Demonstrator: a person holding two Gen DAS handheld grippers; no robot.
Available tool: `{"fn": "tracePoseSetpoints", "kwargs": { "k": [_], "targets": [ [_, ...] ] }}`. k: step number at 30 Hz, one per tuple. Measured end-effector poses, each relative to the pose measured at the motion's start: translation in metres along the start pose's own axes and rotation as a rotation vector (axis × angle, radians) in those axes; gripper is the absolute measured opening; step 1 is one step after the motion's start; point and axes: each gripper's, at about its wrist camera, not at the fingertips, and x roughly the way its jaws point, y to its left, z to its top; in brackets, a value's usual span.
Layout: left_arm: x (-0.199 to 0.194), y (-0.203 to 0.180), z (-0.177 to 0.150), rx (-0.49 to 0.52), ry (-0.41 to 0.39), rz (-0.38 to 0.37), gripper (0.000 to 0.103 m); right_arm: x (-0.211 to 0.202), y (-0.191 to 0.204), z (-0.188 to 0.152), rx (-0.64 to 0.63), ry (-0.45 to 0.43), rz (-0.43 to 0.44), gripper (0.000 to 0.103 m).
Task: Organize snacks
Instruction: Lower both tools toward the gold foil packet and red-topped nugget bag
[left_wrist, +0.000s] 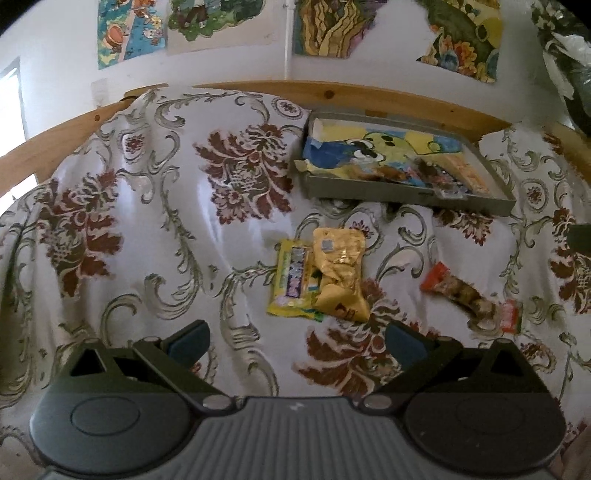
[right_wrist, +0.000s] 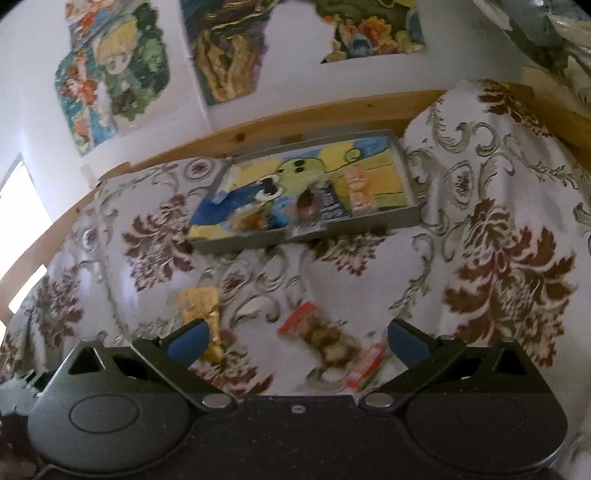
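Left wrist view: my left gripper (left_wrist: 297, 345) is hovering wide open and empty over a floral tablecloth (left_wrist: 155, 206) that is draping a wooden table (left_wrist: 369, 94) against a white wall hung with cartoon posters (left_wrist: 321, 26). Beyond it, a shallow grey tray (left_wrist: 406, 192), lined with a cartoon picture, is holding a few snack packets. On the cloth nearer me, a gold pouch (left_wrist: 341, 273) is overlapping a yellow packet (left_wrist: 293, 280); a red-ended clear snack pack (left_wrist: 472, 295) is lying apart to their right.

Right wrist view: my right gripper (right_wrist: 297, 343) is hanging spread open, holding nothing, with the red-ended clear snack pack (right_wrist: 328, 343) lying between its fingers on the cloth. The gold pouch (right_wrist: 201, 302) is sitting by the left finger (right_wrist: 188, 341). The grey tray (right_wrist: 402, 218) is resting farther back, near the table's wooden edge.
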Motion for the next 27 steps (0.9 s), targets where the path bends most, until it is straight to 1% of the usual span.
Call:
{"fn": "tracePoseSetpoints", "kwargs": {
  "k": [2, 5, 7, 10, 14, 18, 22, 27],
  "targets": [
    [0.003, -0.002, 0.0, 0.007, -0.003, -0.008, 0.103, 0.006, -0.01, 0.007, 0.006, -0.004, -0.021, 0.102],
    [0.007, -0.006, -0.001, 0.024, -0.007, -0.015, 0.103, 0.018, -0.023, 0.014, 0.003, 0.005, -0.023, 0.102],
    [0.009, -0.009, -0.002, 0.035, -0.006, -0.015, 0.103, 0.027, -0.031, 0.016, 0.018, 0.028, -0.004, 0.102],
    [0.013, -0.011, -0.005, 0.042, 0.002, -0.021, 0.103, 0.041, -0.04, 0.015, 0.053, 0.052, 0.048, 0.102],
    [0.02, -0.014, -0.004, 0.049, 0.018, -0.03, 0.103, 0.062, -0.041, 0.014, 0.079, 0.112, 0.097, 0.102],
    [0.03, -0.019, 0.002, 0.084, 0.028, -0.038, 0.103, 0.084, -0.032, 0.016, 0.045, 0.145, 0.121, 0.102],
    [0.046, -0.019, 0.009, 0.14, 0.053, -0.084, 0.103, 0.102, -0.022, 0.016, -0.011, 0.154, 0.161, 0.102],
    [0.064, -0.021, 0.016, 0.164, 0.033, -0.11, 0.103, 0.119, -0.008, 0.015, -0.114, 0.164, 0.173, 0.102]
  ]
}}
